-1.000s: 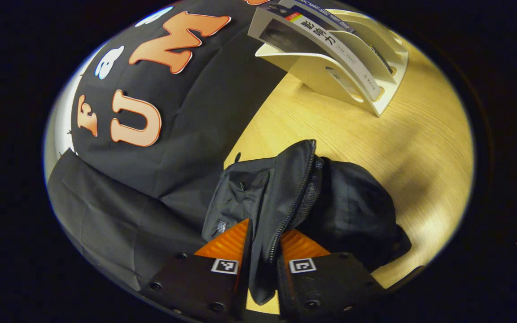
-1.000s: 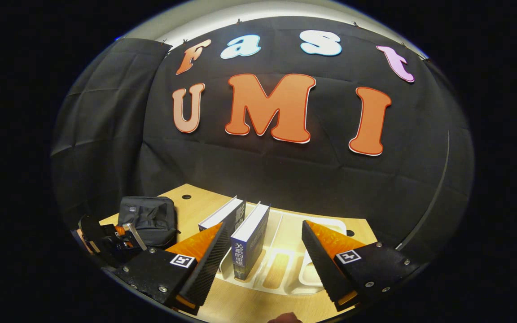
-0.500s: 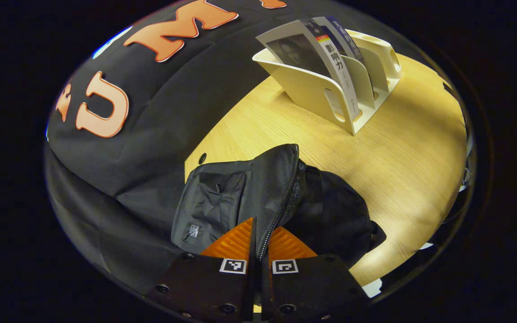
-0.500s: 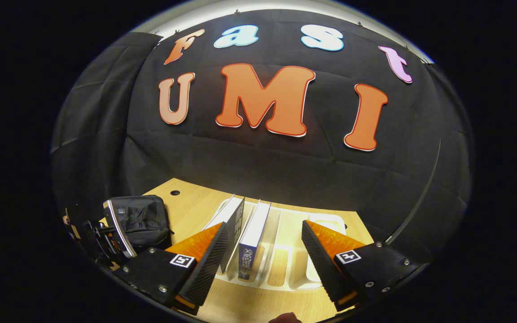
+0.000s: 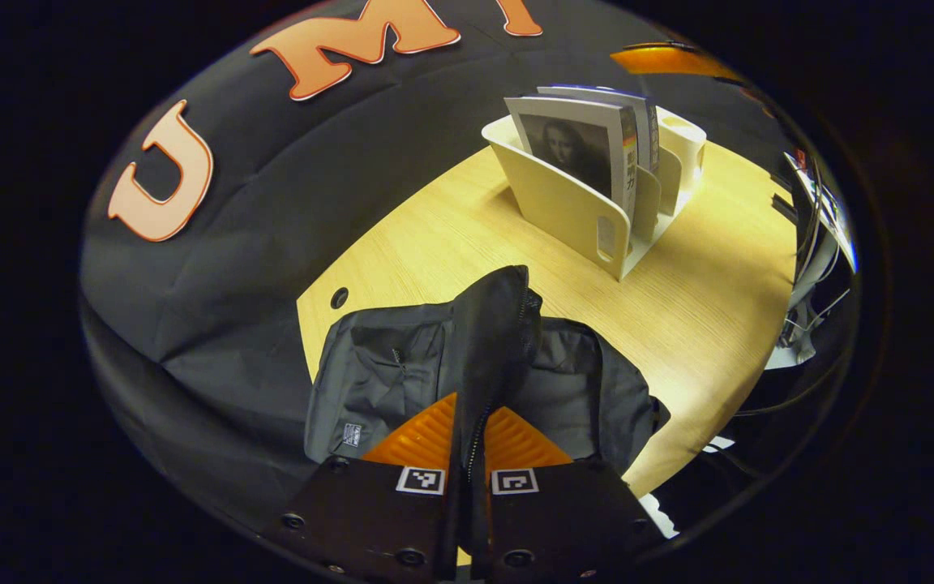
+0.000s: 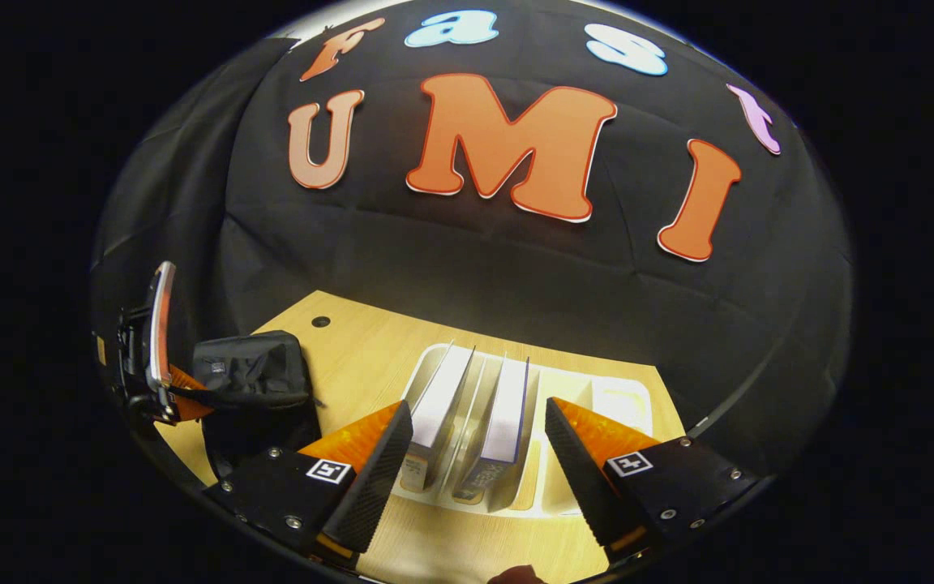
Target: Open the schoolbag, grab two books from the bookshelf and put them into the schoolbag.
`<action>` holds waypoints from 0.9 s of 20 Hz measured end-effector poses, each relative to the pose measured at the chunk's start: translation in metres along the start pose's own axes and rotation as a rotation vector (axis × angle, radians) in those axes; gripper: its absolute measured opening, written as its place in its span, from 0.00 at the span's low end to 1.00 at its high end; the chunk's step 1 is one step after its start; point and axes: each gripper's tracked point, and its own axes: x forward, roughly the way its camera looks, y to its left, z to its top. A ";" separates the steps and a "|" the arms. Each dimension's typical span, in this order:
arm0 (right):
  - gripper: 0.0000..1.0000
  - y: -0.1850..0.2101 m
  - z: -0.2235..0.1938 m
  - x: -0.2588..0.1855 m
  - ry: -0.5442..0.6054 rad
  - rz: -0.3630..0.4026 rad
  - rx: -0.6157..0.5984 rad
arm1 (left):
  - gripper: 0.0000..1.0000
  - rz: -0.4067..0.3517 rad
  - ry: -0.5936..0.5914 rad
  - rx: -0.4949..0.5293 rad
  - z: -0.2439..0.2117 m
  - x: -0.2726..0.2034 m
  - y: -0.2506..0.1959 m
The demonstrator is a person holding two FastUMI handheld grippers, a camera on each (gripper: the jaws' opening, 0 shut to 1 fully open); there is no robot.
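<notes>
I am counting one schoolbag (image 5: 402,381), one bookshelf (image 5: 572,211) and two books. In the left gripper view my left gripper (image 5: 469,438) is clenching the bag's zippered flap (image 5: 491,332), both fingers pressing on it and holding it upright above the opened bag. The bag is sitting at the table's (image 5: 710,308) near left corner, close to the black cloth wall (image 5: 272,243). In the right gripper view my right gripper (image 6: 473,454) is hanging with its fingers spread wide, released, directly over the bookshelf (image 6: 605,397). The left book (image 6: 444,397) and the right book (image 6: 506,410) are standing side by side in neighbouring slots, both lying between my fingers' spread. Two slots to the right of the books are standing empty. A strip of bare table is lying between bag (image 6: 252,373) and shelf, leaving open room. The left gripper (image 6: 155,349) is showing at that view's left edge, just beside the bag.
</notes>
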 end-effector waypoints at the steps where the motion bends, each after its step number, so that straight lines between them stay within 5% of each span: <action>1: 0.98 0.003 0.002 0.004 0.018 -0.005 -0.006 | 0.07 -0.032 0.014 0.004 0.001 -0.001 0.003; 18: 1.00 0.030 -0.013 0.078 0.448 0.021 0.010 | 0.06 -0.280 0.050 0.122 0.040 -0.035 0.060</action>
